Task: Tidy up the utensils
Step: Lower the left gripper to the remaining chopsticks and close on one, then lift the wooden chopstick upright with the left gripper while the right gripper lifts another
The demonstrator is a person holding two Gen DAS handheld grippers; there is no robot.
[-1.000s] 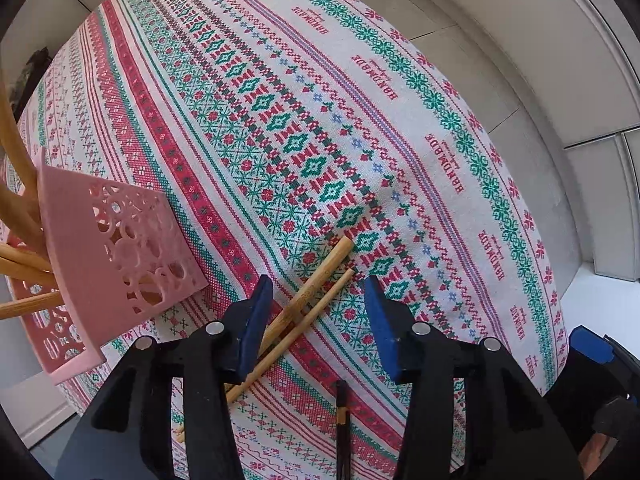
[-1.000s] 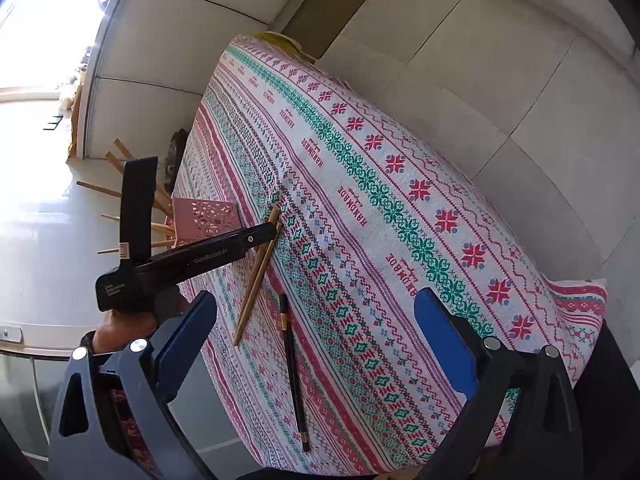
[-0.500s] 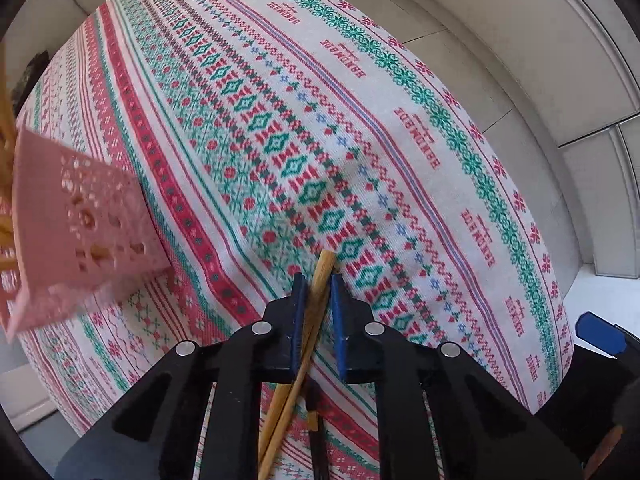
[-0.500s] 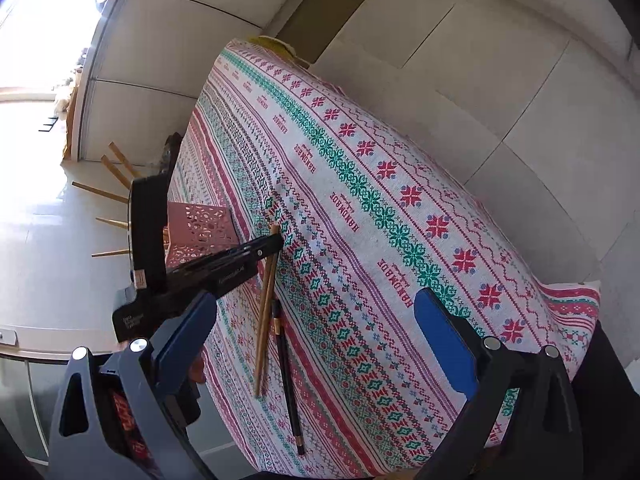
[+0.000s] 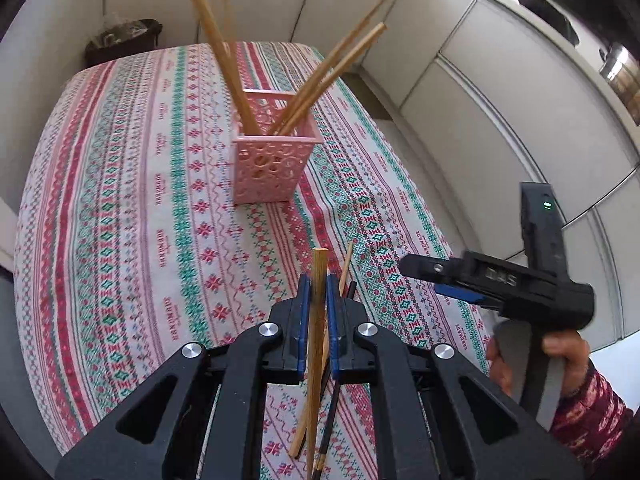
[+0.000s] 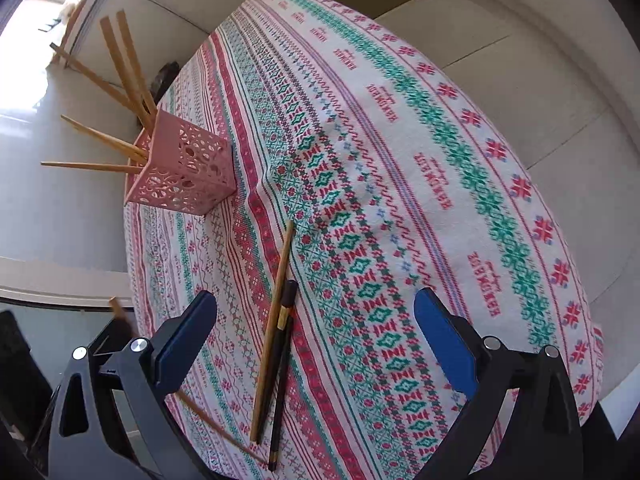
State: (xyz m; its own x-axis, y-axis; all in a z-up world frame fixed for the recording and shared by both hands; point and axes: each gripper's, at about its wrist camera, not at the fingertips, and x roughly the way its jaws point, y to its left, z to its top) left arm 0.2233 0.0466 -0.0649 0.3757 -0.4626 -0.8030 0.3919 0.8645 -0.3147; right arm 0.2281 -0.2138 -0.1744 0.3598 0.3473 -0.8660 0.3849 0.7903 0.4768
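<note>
My left gripper is shut on a wooden chopstick, lifted above the table. Below it lie another wooden chopstick and a black chopstick. A pink perforated holder with several wooden chopsticks stands farther back. In the right wrist view my right gripper is open and empty above the wooden chopstick and black chopstick; the holder is at left. The held chopstick shows at lower left.
A patterned red, green and white tablecloth covers the table. White cabinets line the right side. A dark bin stands beyond the far table edge. The right gripper body hovers over the table's right edge.
My left gripper, shut on one wooden chopstick, has lifted it off the table and swung to face the pink holder. The other wooden chopstick and black one stay down. Right gripper moved closer over them.
</note>
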